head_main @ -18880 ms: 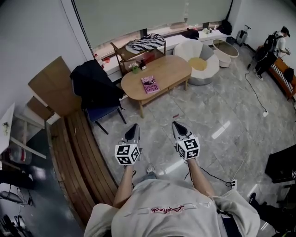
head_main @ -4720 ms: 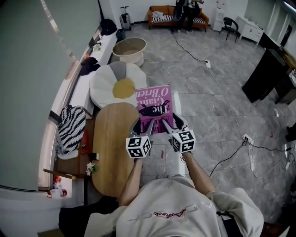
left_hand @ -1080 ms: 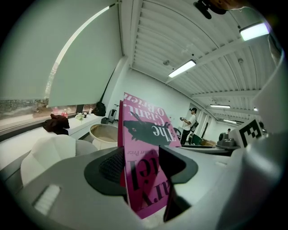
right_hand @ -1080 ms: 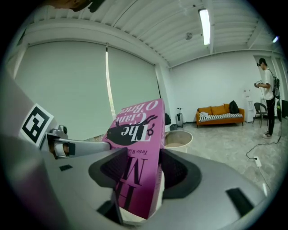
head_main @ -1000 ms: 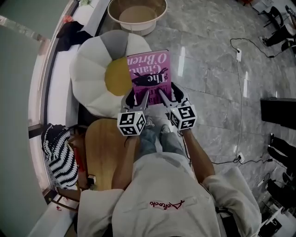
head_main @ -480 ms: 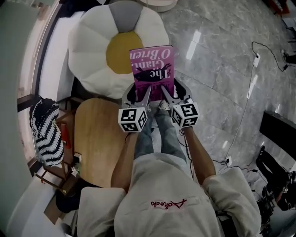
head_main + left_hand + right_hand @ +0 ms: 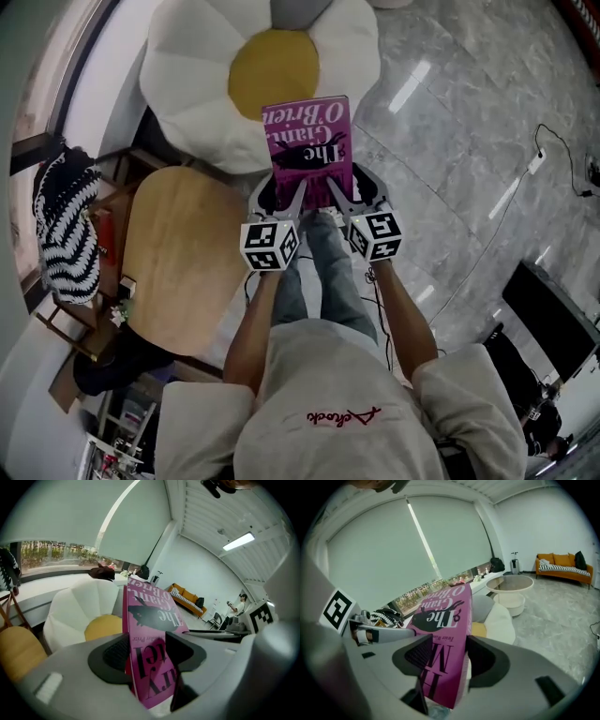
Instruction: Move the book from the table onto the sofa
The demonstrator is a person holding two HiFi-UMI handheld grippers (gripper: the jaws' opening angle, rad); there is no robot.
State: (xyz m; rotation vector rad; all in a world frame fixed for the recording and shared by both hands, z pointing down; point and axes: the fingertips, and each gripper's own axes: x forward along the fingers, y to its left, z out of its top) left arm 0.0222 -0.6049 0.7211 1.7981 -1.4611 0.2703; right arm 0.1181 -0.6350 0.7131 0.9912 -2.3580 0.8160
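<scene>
Scene: head view, looking steeply down on a person w/ a gripper in each hand, standing btwn a wooden tabletop (image 7: 178,253) and a daisy-shaped sofa (image 7: 187,56).
Arms: both bare forearms reach straight fwd from the chest, side by side and near parallel, elbows slightly bent, wrists angled down.
Left gripper (image 7: 279,195): marker cube faces up; fingers (image 7: 117,653) closed on the book's near-left corner, one pad on each face, held apart only by the book's thickness.
Right gripper (image 7: 354,192): mirrors the left, just beside it; fingers (image 7: 418,654) clamped the same way on the near-right corner.
Book (image 7: 309,141): pink paperback, cover up, title upside down to the person. Held off the tabletop, near edge in both grippers, far end over the sofa's front petals, just beside the yellow centre (image 7: 272,66). Can't tell if it touches the cushion.
Sofa: white petals round the yellow centre, directly ahead of the grippers.
Tabletop: oval, light wood, to the person's left, well clear of the book.
Also: black-and-white striped bag (image 7: 66,225) left of the tabletop; grey marble floor (image 7: 450,141); orange couch (image 7: 562,564) far off in the right gripper view.
</scene>
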